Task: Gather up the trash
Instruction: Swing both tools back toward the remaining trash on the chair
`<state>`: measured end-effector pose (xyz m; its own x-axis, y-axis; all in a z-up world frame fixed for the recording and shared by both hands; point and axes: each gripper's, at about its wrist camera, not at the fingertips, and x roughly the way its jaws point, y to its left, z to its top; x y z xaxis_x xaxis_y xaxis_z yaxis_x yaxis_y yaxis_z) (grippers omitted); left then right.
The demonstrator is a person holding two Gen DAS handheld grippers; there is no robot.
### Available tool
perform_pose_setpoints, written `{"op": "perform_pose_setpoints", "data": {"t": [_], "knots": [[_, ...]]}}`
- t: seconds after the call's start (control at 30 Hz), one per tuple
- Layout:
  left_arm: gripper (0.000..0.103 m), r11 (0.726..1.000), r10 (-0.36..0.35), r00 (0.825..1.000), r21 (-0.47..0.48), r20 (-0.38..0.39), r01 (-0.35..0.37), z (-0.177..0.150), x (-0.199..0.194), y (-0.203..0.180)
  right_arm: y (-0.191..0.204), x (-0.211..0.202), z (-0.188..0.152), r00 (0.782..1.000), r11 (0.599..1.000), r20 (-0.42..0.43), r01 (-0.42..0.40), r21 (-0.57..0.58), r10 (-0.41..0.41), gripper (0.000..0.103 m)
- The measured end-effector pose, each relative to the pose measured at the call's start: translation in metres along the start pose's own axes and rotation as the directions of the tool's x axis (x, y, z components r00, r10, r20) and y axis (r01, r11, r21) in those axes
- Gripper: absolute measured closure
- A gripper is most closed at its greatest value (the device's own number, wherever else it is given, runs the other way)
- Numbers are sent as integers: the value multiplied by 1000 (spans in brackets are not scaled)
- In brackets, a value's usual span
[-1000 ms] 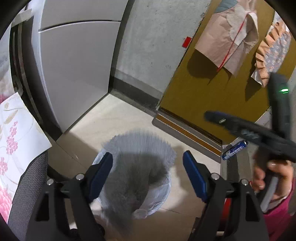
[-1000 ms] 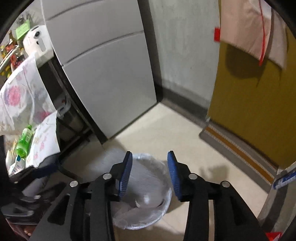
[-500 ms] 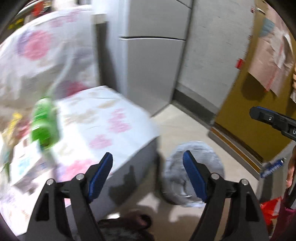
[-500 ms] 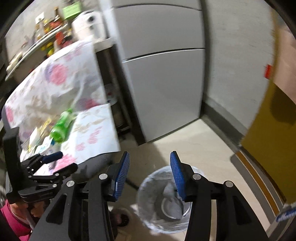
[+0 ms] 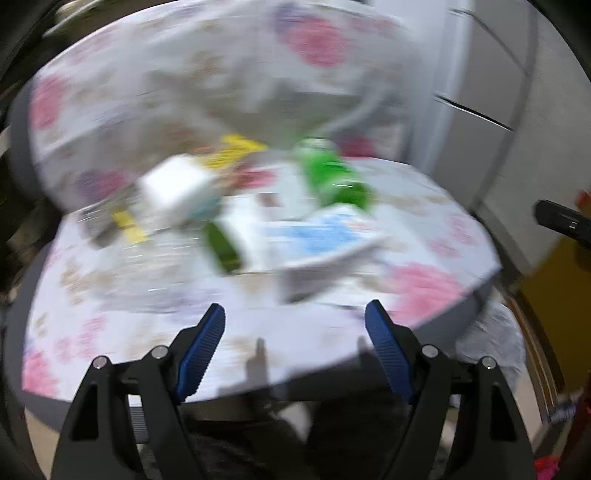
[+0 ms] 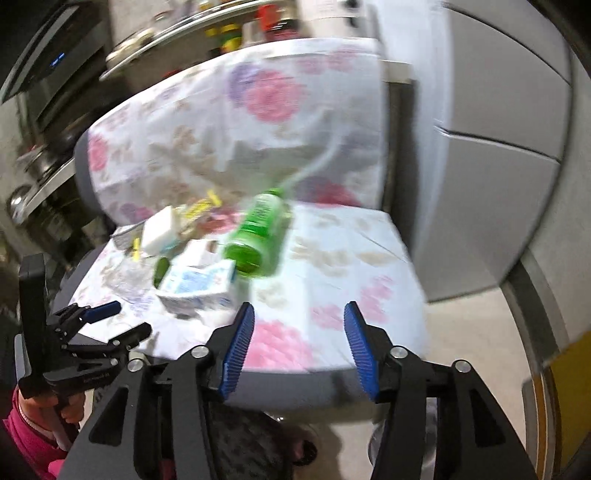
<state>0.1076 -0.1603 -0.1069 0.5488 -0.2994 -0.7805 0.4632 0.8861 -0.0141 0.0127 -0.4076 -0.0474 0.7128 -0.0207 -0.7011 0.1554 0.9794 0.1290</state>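
Trash lies on a chair seat covered with a floral cloth (image 6: 332, 273): a green plastic bottle (image 6: 258, 232) on its side, a white and blue carton (image 6: 199, 284), a white box (image 6: 159, 229), yellow wrappers (image 6: 199, 206). The same items appear blurred in the left wrist view: bottle (image 5: 332, 177), carton (image 5: 317, 240), white box (image 5: 173, 188). My left gripper (image 5: 295, 354) is open and empty before the seat's front edge; it also shows in the right wrist view (image 6: 110, 321). My right gripper (image 6: 299, 343) is open and empty over the front of the seat.
A grey fridge (image 6: 491, 147) stands right of the chair. A lined trash bin (image 5: 495, 339) sits on the floor at the chair's right. A yellow door (image 6: 572, 387) is at far right. Shelves with kitchen items (image 6: 184, 33) are behind the chair.
Both grippers have swung left and up, away from the trash bin, and now face the chair seat with the trash. Both stay open and empty.
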Motion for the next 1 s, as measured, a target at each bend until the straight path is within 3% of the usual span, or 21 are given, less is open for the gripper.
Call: {"op": "perform_pose_setpoints", "data": {"t": [0.2,0.37,0.67,0.87,1.0], "knots": [[25,983,123,992,-136,11,-120,-2,-5,79,43,45,19,999,997,-27,-34,-67,33,42],[24,967,171,985,-192,8,-166,-9,-7,113,65,77,11,994,991,-87,-78,-106,68,35],[24,966,150,988,-205,-41,-155,-21,6,114,86,110,-15,975,969,-180,-166,-184,132,35],[24,964,162,986,-206,-44,-168,-20,6,113,93,136,-11,972,955,-206,-164,-246,113,35],[24,959,173,984,-220,-49,-180,-22,5,120,93,148,-6,962,948,-224,-209,-238,156,40]]}}
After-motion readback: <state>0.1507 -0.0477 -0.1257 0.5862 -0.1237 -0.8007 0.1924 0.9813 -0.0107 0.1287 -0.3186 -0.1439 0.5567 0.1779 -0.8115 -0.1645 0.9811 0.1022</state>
